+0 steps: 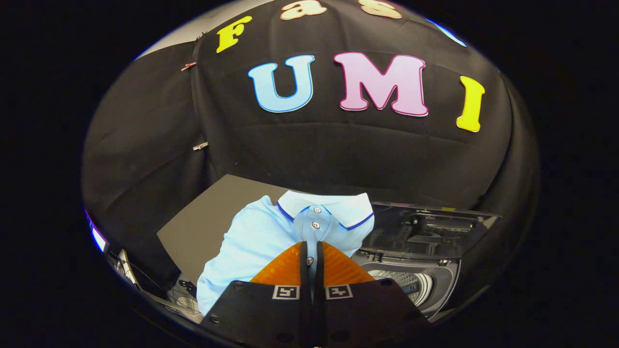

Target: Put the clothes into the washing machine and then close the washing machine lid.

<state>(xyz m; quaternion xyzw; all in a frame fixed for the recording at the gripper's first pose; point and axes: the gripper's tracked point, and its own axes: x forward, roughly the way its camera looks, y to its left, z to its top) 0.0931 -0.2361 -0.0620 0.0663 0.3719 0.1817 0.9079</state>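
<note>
A light blue polo shirt (pixel 263 237) with a white collar and dark blue trim hangs lifted in front of me. My gripper (pixel 312 253) is shut on it at the button placket, with both orange fingers (pixel 285 268) pressed on the cloth. To the right and below stands the washing machine (pixel 435 280). Its dark glass lid (pixel 428 227) is raised and the perforated metal drum (pixel 404 280) shows inside. The shirt hangs just left of the drum opening.
A dark flat board or tabletop (pixel 203 222) lies behind and to the left of the shirt. Black cloth walls close the booth behind. Some cables and light-coloured gear (pixel 181 295) sit low on the left.
</note>
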